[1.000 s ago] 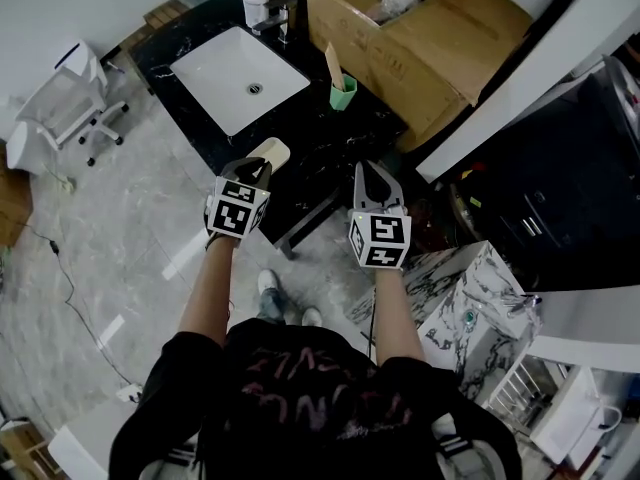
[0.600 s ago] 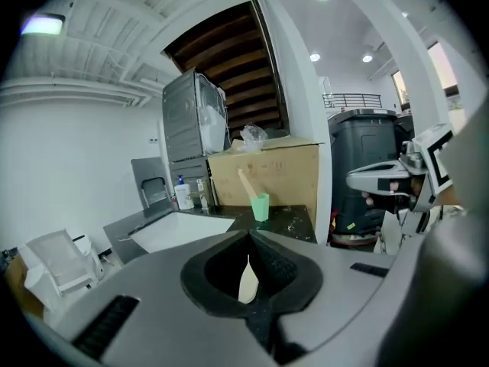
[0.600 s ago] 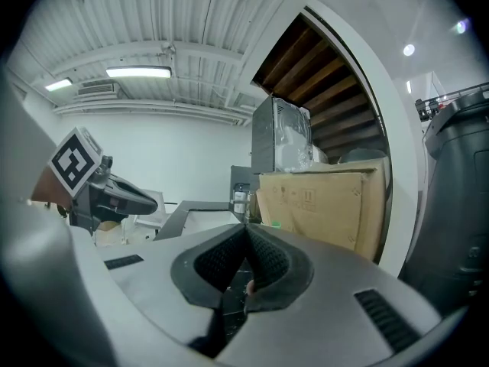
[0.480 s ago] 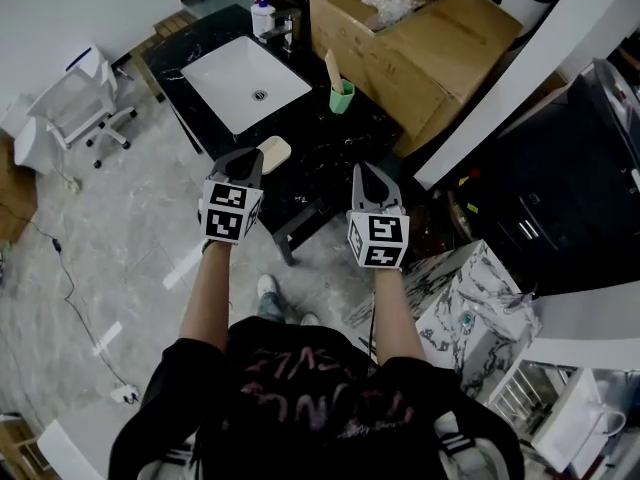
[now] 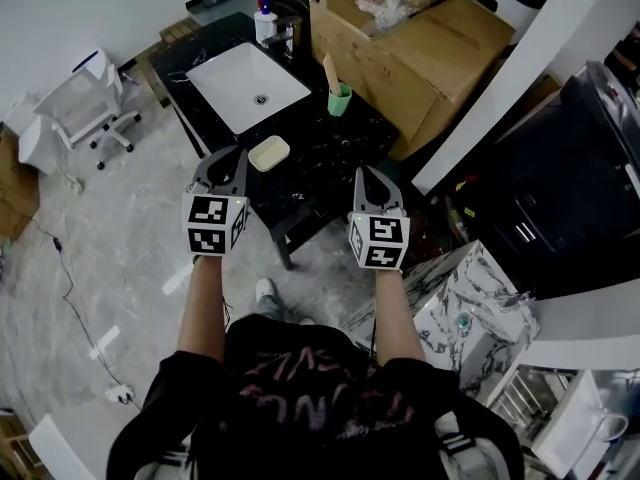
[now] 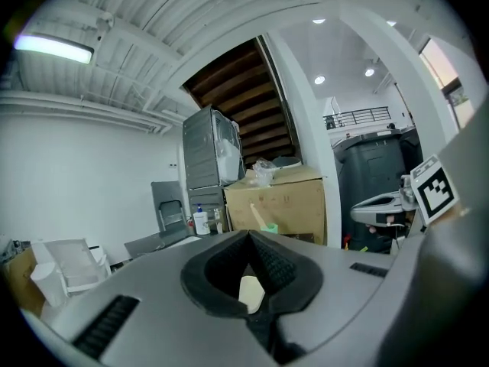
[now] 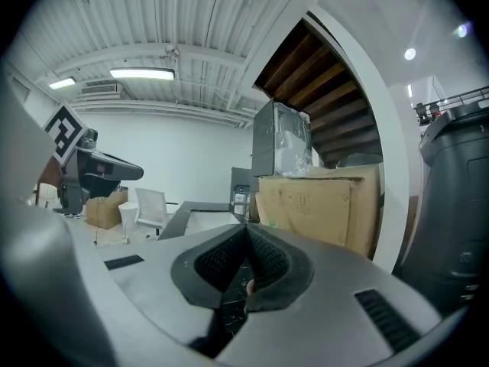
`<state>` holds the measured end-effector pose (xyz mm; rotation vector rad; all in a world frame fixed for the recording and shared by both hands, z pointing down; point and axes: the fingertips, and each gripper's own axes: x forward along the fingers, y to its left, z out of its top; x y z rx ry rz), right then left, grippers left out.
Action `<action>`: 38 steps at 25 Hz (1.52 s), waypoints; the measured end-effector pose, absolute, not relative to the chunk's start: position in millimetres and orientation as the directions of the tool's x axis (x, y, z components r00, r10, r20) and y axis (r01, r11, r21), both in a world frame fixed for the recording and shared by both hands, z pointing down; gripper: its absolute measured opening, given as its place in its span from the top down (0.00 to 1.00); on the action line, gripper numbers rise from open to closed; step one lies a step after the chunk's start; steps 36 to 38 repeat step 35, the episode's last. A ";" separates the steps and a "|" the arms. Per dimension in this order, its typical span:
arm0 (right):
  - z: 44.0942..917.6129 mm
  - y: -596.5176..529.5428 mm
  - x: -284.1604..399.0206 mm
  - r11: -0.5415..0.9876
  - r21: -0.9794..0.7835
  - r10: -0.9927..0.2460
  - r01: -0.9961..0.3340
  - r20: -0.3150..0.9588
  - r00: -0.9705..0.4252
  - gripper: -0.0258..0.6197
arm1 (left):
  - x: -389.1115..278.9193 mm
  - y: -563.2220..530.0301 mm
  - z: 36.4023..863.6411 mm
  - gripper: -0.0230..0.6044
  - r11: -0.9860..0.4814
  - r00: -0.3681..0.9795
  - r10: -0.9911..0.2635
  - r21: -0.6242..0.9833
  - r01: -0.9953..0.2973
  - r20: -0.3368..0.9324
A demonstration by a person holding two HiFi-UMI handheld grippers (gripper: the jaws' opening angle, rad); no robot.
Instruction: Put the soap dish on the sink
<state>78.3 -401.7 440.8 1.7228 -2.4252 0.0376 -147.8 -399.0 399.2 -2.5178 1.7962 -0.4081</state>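
Soap dish [image 5: 269,153] sits on the black tabletop [image 5: 335,146], just beside the sink [image 5: 247,86], untouched. Left gripper [image 5: 226,160] hovers next to it, fingers pressed together, empty. Right gripper [image 5: 366,176], farther from the sink, is likewise closed.

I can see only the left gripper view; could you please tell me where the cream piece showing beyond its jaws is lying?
Observer: The soap dish lies on the black counter, beside the white basin's near corner, not in it.
Operator: Is the left gripper holding it?
Observer: No; the left gripper is just left of the dish, jaws shut and empty.
Operator: And the right gripper?
Observer: The right gripper hangs at the counter's front edge, well right of the dish.
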 end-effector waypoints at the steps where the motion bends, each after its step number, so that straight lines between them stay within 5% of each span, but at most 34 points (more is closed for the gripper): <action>1: 439.2 -400.6 79.4 0.333 0.076 -0.936 -0.940 0.147 -0.320 0.95 | -148.0 -396.6 396.1 0.94 -0.333 0.301 -0.935 -0.170 -0.927 0.189; 38: 420.3 -363.1 68.8 0.367 0.104 -0.929 -0.924 0.084 -0.360 0.96 | -172.1 -334.3 391.4 0.94 -0.248 0.233 -0.965 -0.132 -0.960 0.118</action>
